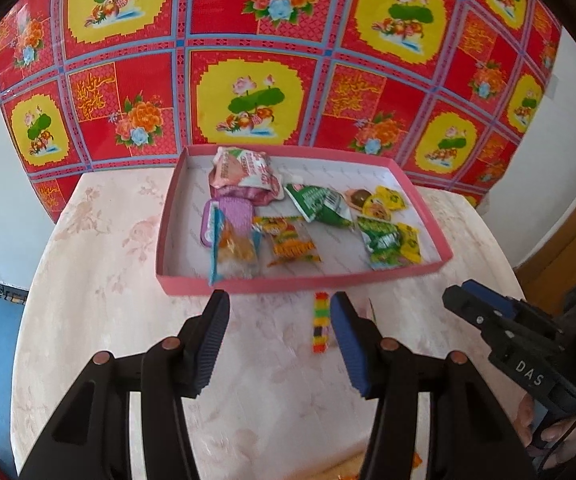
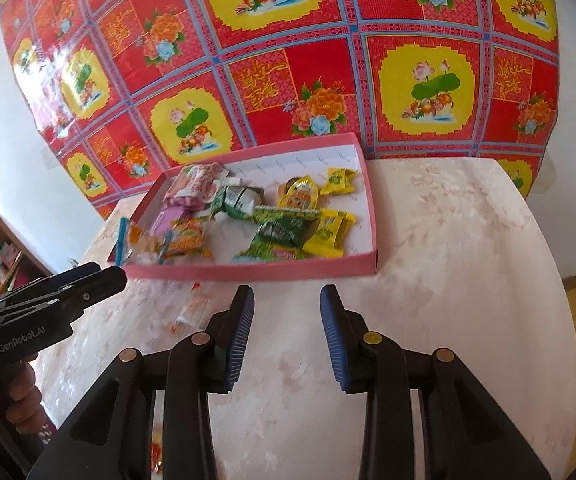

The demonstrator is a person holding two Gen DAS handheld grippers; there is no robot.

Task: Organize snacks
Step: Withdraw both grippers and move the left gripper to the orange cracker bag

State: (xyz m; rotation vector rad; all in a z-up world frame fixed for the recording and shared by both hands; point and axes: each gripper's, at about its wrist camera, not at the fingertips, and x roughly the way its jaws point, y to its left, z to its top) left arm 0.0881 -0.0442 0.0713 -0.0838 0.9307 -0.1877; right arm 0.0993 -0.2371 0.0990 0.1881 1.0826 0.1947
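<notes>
A shallow pink box [image 1: 288, 283] with a white floor holds several snack packets: pink, purple, green, yellow and orange ones. The box also shows in the right wrist view [image 2: 256, 272]. A striped multicoloured candy strip [image 1: 321, 322] lies on the table just in front of the box, between my left gripper's fingertips. My left gripper [image 1: 280, 312] is open and empty above it. An orange and clear wrapper [image 2: 194, 310] lies on the table left of my right gripper [image 2: 287, 306], which is open and empty. An orange packet [image 2: 144, 242] leans over the box's near left corner.
The round table [image 2: 448, 260] has a pale floral cloth. A red and yellow floral sheet [image 1: 288, 40] hangs on the wall behind. My right gripper shows at the right in the left wrist view [image 1: 464, 292]. My left gripper shows at the left in the right wrist view [image 2: 108, 276].
</notes>
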